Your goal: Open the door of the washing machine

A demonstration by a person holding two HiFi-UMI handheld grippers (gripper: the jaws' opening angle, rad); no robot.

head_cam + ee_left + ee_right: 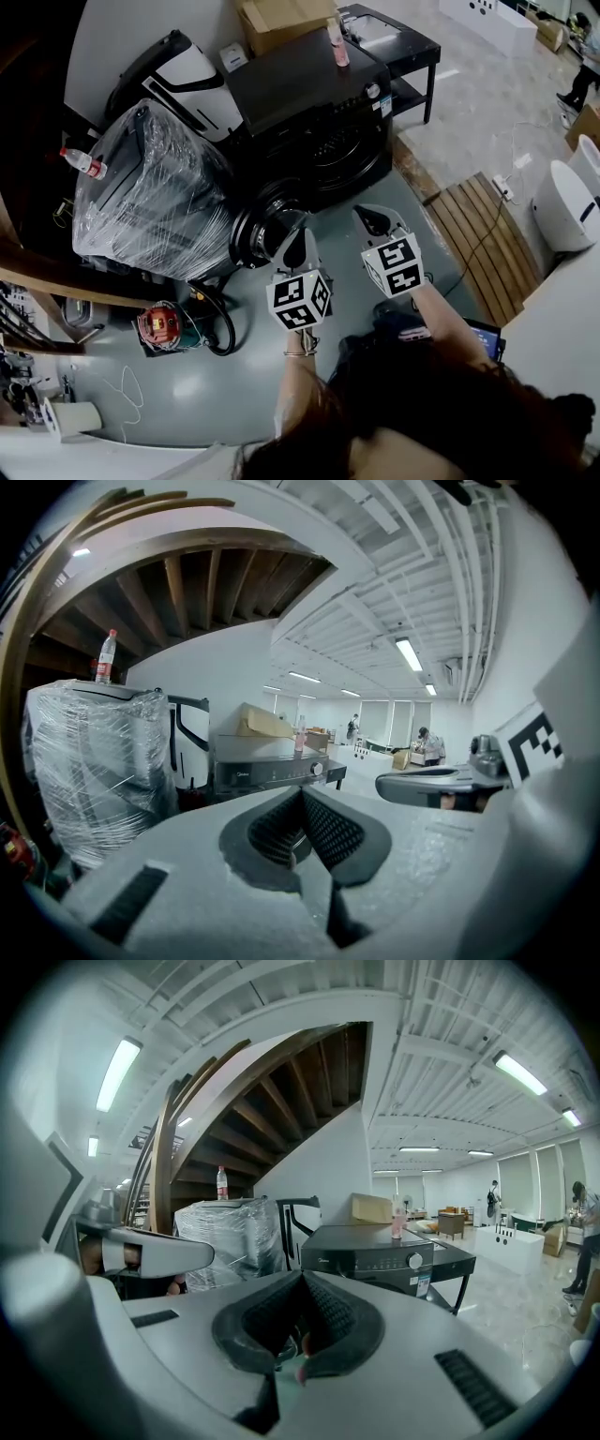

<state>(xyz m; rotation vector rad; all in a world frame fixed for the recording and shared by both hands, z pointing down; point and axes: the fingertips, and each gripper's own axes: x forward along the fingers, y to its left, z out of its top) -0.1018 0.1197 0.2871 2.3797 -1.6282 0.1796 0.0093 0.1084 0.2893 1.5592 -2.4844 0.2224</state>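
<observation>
The black front-loading washing machine (319,112) stands ahead of me, and its round door (265,236) at the lower left of the front looks closed. My left gripper (298,244) hovers just right of the door, its jaws shut and empty. My right gripper (373,221) floats further right, in front of the machine's lower front, also shut and empty. In the left gripper view the pads (323,829) meet at the tip (300,797), with the machine (272,771) beyond. The right gripper view shows closed jaws (302,1283) and the machine's control panel (375,1262).
A plastic-wrapped appliance (150,187) with a bottle (82,161) on it stands close to the machine's left. A cardboard box (281,19) and a pink bottle (336,42) sit on top. A red cable reel (161,326) lies on the floor, and a wooden pallet (478,234) at the right.
</observation>
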